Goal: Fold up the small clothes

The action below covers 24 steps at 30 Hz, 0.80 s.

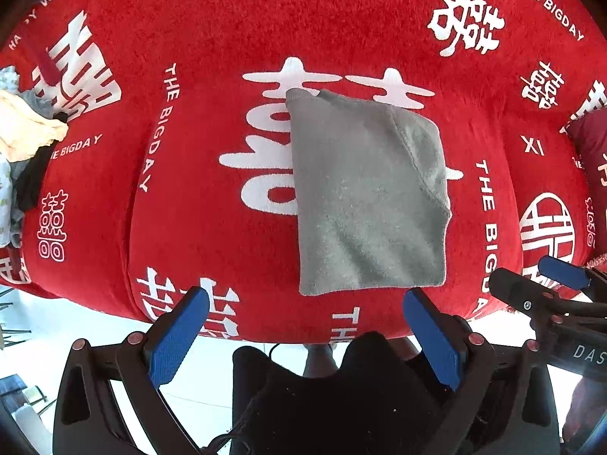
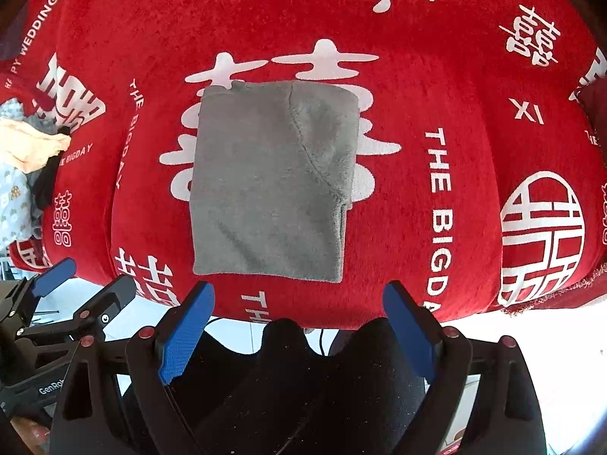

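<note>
Both claws, left [image 1: 305, 305] and right [image 2: 297, 297], gape wide and empty just short of the folded grey garment [image 2: 271, 185], its long axis running straight ahead, nearer the right.

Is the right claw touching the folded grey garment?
Apart. The right wrist view shows the right claw open, red cloth visible between its tips and the grey garment.

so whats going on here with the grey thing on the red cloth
A person holds two blue-padded grippers above a red plush cloth printed with white characters. A small grey fleece garment lies folded into a neat rectangle on it. The left gripper and the right gripper are both open, holding nothing. A pile of unfolded pale clothes waits at the cloth's left edge.
</note>
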Available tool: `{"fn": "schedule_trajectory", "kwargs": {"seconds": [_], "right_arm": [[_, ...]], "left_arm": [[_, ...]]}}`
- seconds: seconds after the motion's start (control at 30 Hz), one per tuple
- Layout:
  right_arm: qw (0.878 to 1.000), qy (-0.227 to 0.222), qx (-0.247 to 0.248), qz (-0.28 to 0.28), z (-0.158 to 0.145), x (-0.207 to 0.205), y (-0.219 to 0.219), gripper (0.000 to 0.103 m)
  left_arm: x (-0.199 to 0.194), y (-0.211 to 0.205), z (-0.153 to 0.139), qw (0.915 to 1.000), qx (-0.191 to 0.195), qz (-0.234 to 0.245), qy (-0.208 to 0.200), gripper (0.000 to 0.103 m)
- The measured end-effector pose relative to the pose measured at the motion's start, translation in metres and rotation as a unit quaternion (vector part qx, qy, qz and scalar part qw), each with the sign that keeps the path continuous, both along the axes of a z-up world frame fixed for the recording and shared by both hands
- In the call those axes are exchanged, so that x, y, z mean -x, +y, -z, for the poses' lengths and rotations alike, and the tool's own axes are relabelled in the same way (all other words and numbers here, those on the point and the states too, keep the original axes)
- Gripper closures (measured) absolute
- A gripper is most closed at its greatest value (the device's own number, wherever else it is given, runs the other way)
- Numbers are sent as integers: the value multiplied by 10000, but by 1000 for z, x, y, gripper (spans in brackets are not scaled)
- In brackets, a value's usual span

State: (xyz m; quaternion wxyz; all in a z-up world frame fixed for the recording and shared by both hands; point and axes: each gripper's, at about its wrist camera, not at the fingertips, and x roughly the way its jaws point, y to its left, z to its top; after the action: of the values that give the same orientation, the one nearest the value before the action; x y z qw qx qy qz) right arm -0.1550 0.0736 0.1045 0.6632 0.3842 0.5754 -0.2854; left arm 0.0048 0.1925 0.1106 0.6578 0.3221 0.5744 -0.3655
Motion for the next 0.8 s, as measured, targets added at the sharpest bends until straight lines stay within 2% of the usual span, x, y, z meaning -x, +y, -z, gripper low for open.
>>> {"fn": "schedule_trajectory", "kwargs": {"seconds": [0.3,0.8], "right_arm": [[10000,18,34,-2,0,-1,-1,11],[9999,57,76,-48,0,-3,-3,11]], "left_arm": [[-1,0,0,9999,-28,-28,-110,1],[0,0,4,9999,-112,-55,-59,1]]}}
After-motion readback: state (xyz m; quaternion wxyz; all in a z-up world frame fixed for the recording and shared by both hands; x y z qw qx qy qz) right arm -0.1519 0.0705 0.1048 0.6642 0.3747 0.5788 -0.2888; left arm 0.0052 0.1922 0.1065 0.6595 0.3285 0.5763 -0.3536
